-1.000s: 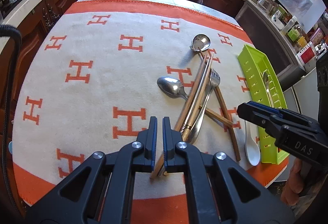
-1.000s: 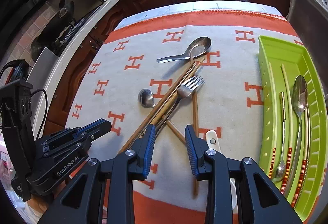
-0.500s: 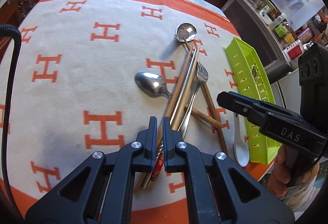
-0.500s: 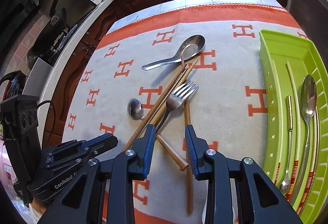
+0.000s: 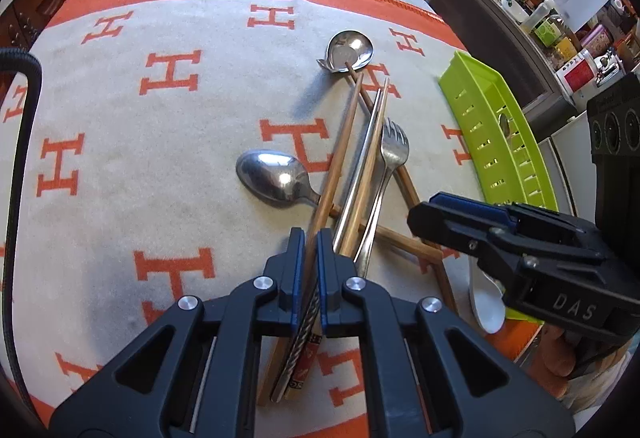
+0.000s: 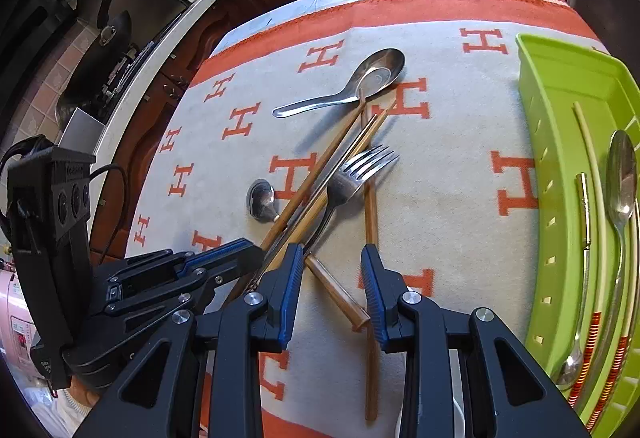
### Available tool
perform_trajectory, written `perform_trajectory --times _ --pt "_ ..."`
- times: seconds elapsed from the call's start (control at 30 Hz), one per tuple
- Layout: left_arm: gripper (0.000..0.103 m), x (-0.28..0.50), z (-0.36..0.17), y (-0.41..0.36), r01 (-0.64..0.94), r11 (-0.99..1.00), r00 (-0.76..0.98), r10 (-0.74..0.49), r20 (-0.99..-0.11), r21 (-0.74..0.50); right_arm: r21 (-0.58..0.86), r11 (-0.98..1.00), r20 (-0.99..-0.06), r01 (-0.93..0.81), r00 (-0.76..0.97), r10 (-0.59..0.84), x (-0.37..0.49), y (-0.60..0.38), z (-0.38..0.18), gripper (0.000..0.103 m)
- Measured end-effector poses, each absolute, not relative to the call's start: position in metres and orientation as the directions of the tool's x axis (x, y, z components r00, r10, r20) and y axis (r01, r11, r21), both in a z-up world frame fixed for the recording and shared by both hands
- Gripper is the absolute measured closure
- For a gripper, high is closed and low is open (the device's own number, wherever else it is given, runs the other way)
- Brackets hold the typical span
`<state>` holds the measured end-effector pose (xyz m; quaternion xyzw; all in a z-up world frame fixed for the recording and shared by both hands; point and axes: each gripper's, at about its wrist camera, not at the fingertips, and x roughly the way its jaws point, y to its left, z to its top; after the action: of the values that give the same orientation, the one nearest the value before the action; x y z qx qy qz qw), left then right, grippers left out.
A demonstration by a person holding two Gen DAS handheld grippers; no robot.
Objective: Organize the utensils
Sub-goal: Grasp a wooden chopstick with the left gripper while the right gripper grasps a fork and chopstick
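Note:
A pile of utensils lies mid-table: wooden chopsticks [image 5: 340, 153], a metal chopstick pair [image 5: 366, 165], a fork [image 5: 390, 157], a spoon [image 5: 272, 173], a metal soup spoon [image 5: 350, 49] and a white ceramic spoon [image 5: 486, 298]. My left gripper [image 5: 310, 242] hangs low over the near ends of the chopsticks, jaws almost shut with a narrow gap; whether it grips one I cannot tell. My right gripper [image 6: 330, 266] is open and empty above crossed brown chopsticks [image 6: 370, 213], beside the fork [image 6: 352, 177].
A green slotted tray [image 6: 560, 109] on the right holds a spoon [image 6: 620, 173] and several chopsticks. The table wears a white and orange H-patterned cloth [image 5: 160, 141]. Kitchen counters with cookware surround it.
Both grippers have moved forward and down toward the pile. The left gripper now sits over the chopstick ends. The right jaws stay open.

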<state>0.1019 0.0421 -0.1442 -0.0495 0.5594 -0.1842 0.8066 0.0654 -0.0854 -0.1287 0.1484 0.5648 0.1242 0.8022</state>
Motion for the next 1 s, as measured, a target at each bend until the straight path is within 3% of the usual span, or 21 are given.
perform_trajectory --times 0.3,0.67,1.0 --pt "0.095 0.112 -0.149 0.031 0.258 0.937 0.332 -0.313 -0.890 -0.234 0.424 0.905 -0.849 -0.021 0.338 0.405 0.071 -0.079 -0.135 0.073" --pt "0.098 0.111 -0.152 0.043 0.228 0.921 0.341 -0.379 -0.860 -0.316 0.496 0.867 -0.814 0.036 0.366 0.451 0.093 -0.076 -0.153 0.073" --pt "0.098 0.110 -0.157 0.049 0.194 0.908 0.342 -0.417 -0.842 -0.371 0.569 0.820 -0.765 0.057 0.403 0.503 0.101 -0.071 -0.178 0.089"
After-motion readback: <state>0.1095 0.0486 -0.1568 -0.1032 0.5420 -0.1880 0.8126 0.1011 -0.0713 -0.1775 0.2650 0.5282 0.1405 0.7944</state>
